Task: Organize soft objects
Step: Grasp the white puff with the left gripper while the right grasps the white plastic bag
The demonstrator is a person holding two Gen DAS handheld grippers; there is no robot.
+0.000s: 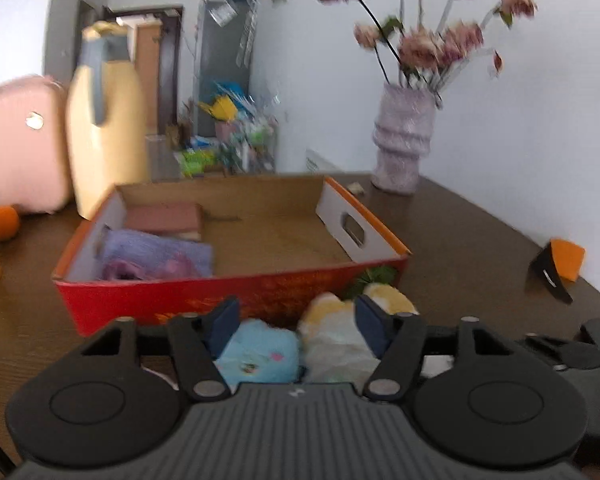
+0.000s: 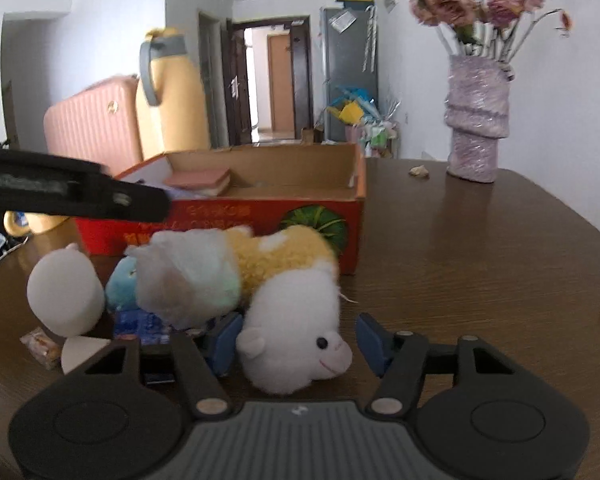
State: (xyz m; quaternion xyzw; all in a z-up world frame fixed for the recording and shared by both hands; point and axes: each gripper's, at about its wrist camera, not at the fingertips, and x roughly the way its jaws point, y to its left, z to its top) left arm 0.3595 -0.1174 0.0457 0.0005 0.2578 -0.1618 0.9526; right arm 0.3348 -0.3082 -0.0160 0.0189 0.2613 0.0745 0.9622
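On the brown bench (image 2: 480,248) a red cardboard box (image 1: 228,296) stands open, with a folded pink cloth (image 1: 164,218) and a purple one (image 1: 156,256) in its left end. Just before the box lie the soft toys. The right gripper (image 2: 298,346) has its jaws apart around the head of a white and yellow lamb toy (image 2: 296,340); the left pad is near it and the right pad is clear. The left gripper (image 1: 296,322) hangs with jaws wide over a blue plush (image 1: 260,354) and the lamb, gripping neither.
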